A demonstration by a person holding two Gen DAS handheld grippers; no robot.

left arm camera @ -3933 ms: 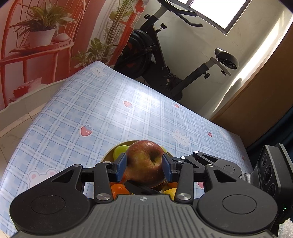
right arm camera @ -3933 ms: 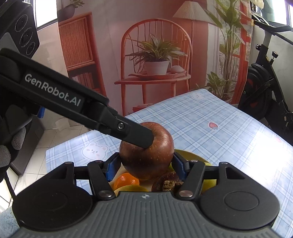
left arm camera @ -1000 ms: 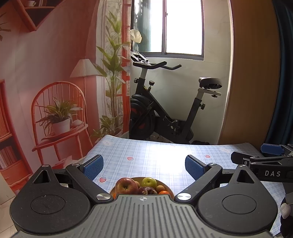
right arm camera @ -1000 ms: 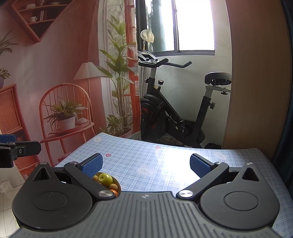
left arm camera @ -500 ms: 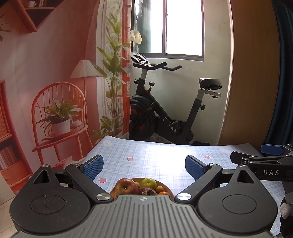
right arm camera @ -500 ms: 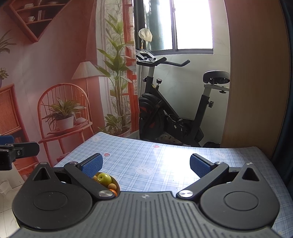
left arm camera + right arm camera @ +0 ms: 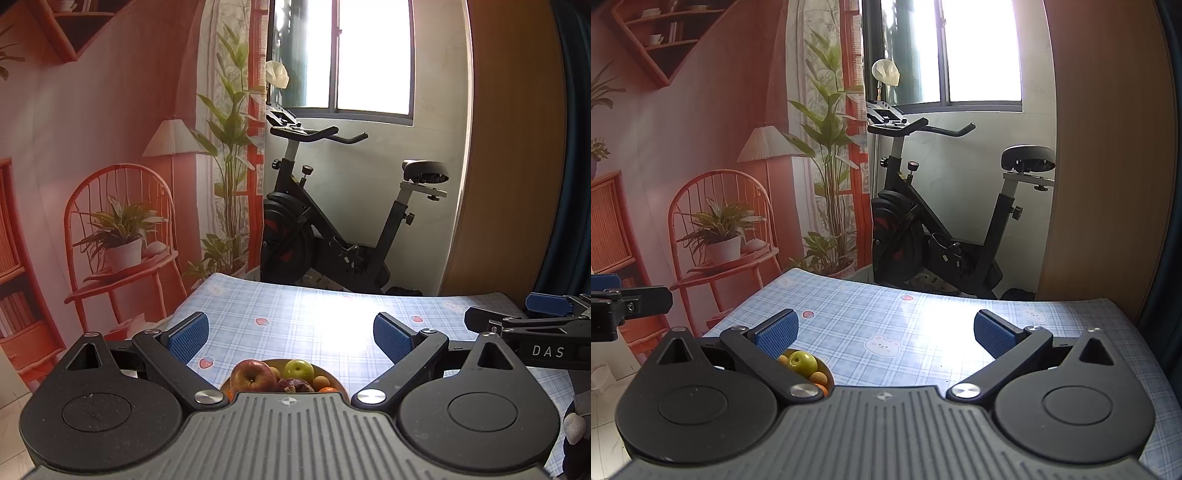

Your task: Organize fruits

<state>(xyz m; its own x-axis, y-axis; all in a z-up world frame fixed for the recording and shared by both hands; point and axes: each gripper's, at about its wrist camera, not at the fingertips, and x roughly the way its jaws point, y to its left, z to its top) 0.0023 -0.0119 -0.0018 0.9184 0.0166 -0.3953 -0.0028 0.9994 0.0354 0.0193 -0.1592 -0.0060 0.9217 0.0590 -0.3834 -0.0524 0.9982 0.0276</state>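
Holding both your left gripper (image 7: 291, 338) and right gripper (image 7: 884, 332) released and empty, you see the apple (image 7: 253, 376) at the bowl's (image 7: 338, 384) nine o'clock: firm, smooth, likely slippery; grip across its widest middle.

bright window (image 7: 373, 55) behind an exercise bike (image 7: 332, 229), printed backdrop (image 7: 110, 147) at left

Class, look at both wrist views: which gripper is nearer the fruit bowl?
Left. The left gripper hangs open directly behind the fruit bowl; the right gripper, also open, sits off to the bowl's right.
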